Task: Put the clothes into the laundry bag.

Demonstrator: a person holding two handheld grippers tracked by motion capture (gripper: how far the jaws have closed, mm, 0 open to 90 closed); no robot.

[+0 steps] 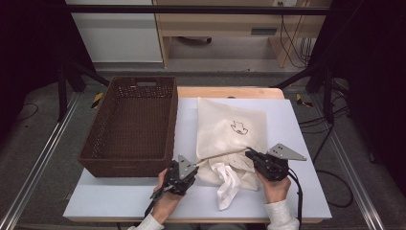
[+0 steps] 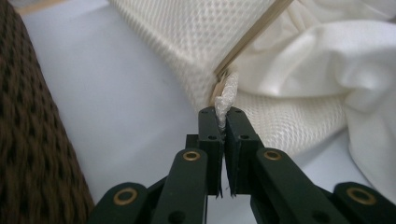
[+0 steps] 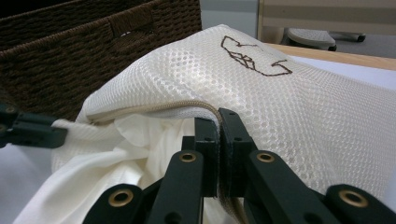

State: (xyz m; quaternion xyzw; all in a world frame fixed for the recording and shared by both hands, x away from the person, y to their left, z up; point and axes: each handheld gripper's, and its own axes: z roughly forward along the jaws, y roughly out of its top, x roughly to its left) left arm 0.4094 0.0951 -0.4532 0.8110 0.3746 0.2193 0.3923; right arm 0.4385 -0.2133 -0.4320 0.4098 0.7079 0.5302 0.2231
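A cream mesh laundry bag (image 1: 231,128) with a small dark emblem lies on the white table, its zipped mouth toward me. White cloth (image 1: 228,184) spills out of the mouth. My left gripper (image 1: 193,168) is shut on the bag's left corner tab (image 2: 226,95), a white woven loop by the zip end. My right gripper (image 1: 249,154) is shut on the upper zip edge (image 3: 187,106) of the mesh bag (image 3: 261,107), lifting it off the white cloth (image 3: 116,154) below. The left gripper's jaw tips appear at the left of the right gripper view.
A dark brown wicker basket (image 1: 116,158) stands empty on the left of the table, close to my left gripper; its wall (image 2: 32,154) runs along that gripper's left. The white table surface (image 1: 115,196) is bare in front of it. A floor with cables surrounds the table.
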